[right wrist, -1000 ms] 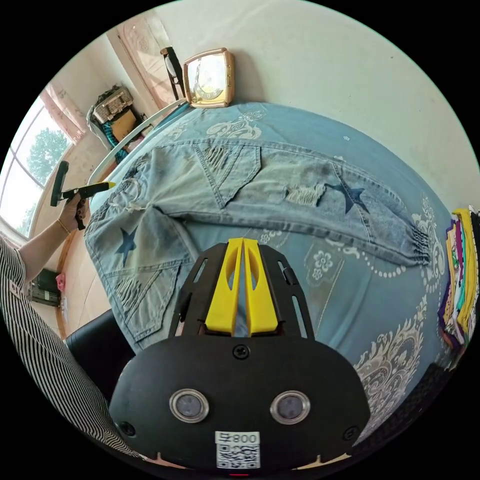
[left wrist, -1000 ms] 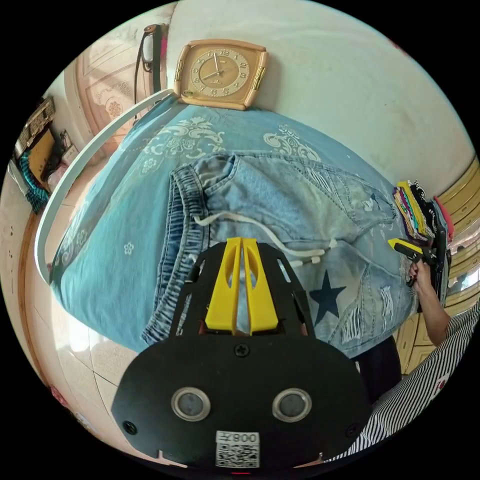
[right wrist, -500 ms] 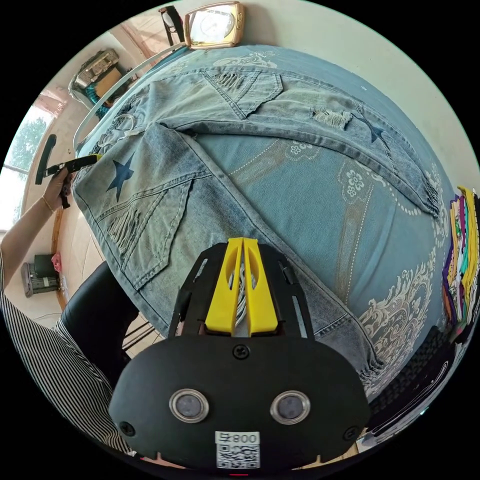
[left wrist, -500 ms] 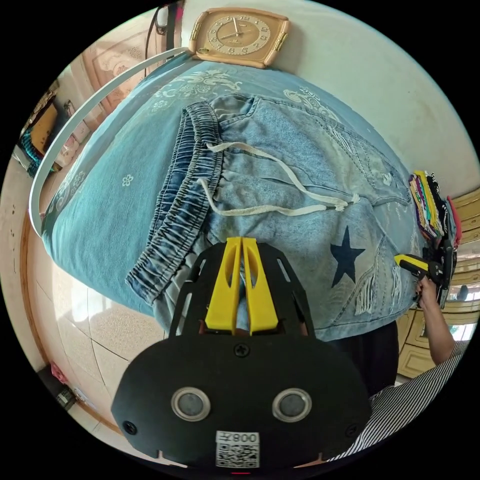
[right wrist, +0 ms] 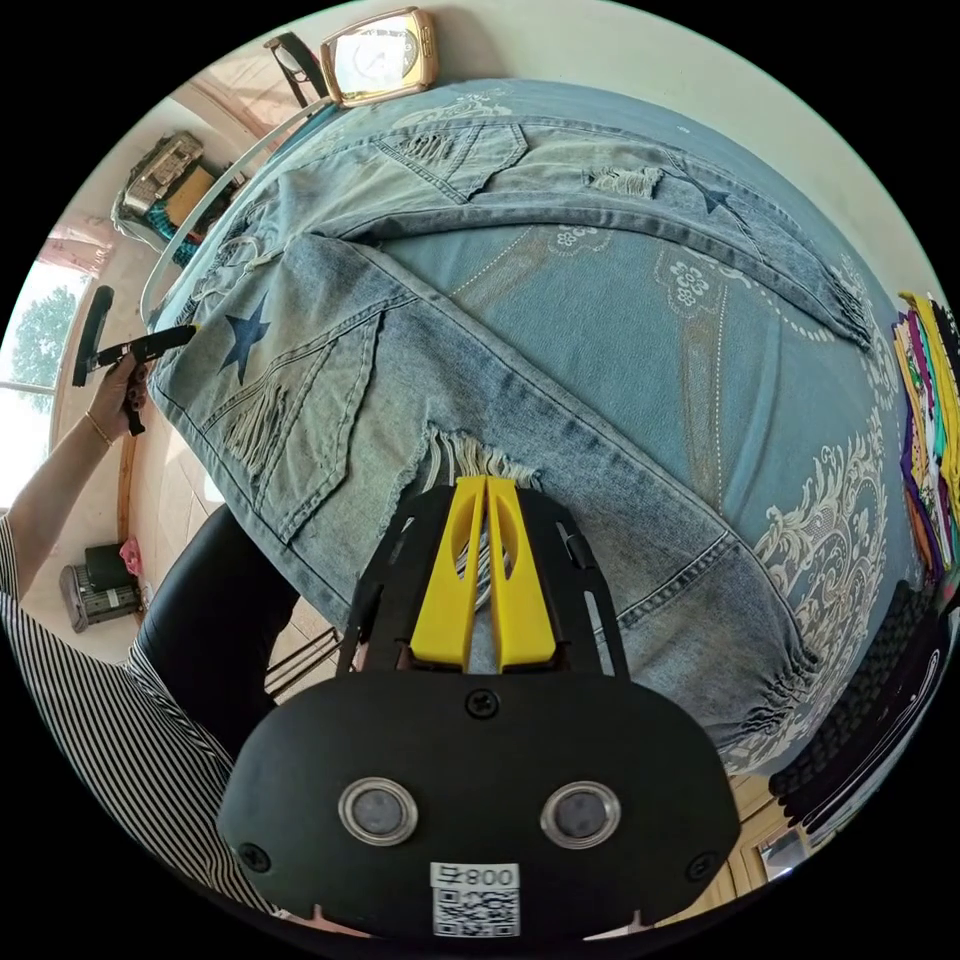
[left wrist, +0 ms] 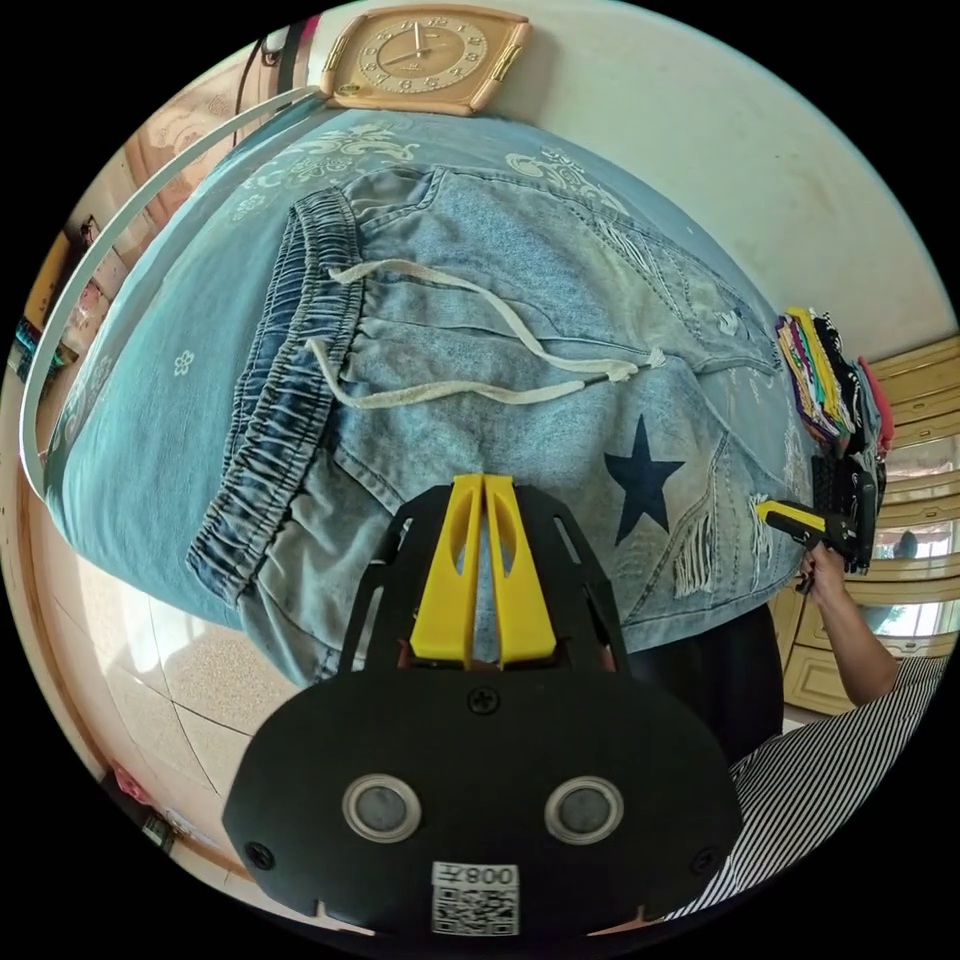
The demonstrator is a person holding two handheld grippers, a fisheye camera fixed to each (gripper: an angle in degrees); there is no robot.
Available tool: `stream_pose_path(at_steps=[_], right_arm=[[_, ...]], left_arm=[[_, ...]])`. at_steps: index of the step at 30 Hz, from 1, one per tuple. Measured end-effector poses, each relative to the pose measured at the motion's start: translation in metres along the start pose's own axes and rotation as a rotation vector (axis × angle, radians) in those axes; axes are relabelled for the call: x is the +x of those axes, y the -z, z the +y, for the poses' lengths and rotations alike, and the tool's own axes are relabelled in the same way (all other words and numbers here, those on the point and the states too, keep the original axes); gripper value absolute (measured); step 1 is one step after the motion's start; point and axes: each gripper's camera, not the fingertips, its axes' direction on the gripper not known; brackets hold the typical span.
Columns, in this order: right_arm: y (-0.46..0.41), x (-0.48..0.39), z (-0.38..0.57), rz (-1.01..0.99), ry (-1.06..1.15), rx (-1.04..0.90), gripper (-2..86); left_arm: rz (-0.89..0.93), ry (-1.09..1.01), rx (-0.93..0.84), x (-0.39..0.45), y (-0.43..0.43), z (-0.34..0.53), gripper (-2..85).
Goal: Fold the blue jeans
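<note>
The blue jeans (right wrist: 420,330) lie face up on a table under a blue patterned tablecloth (right wrist: 640,340), their 2 legs spread in a V. The near leg runs along the table edge and overhangs it slightly. The elastic waistband (left wrist: 270,400) and white drawstring (left wrist: 470,350) sit at the left gripper's end of the table.

Left gripper (left wrist: 484,490): the 2 yellow jaws are pressed together, hovering just over the hip near the waistband; no cloth is visible between them. Right gripper (right wrist: 486,490): the jaws are likewise together, above the frayed knee rip (right wrist: 470,465) of the near leg; whether the tips touch the denim cannot be told.

Handling judgement: the denim looks soft but fairly heavy, non-slippery and not fragile. It will drape and drag on the tablecloth rather than slide freely. The frayed threads are the weak point; avoid gripping them. Recommended holds: the thick gathered waistband at the hip, and the outer seam or hemmed cuff (right wrist: 780,690) of the near leg.
</note>
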Motion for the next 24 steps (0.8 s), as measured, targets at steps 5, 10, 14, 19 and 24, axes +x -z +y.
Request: stream_pose_path(at_steps=[5,10,14,19,24], right_arm=[[0.008,0.000,0.000,0.005,0.025,-0.005,0.3],[0.045,0.017,-0.016,-0.048,0.035,0.159,1.2],[0.065,0.039,-0.056,-0.087,0.070,0.227,3.9],[0.084,0.050,-0.143,-0.051,0.222,0.276,6.2],[0.091,0.050,-0.219,-0.030,0.334,0.286,7.1]], left_arm=[[-0.028,-0.072,0.180,0.025,0.025,-0.024,0.9],[-0.003,-0.152,0.264,0.036,0.028,-0.092,3.9],[0.011,-0.161,0.233,0.036,0.003,-0.177,7.7],[-0.071,-0.172,0.162,0.039,-0.023,-0.262,8.7],[-0.216,-0.246,0.067,0.054,-0.054,-0.320,9.5]])
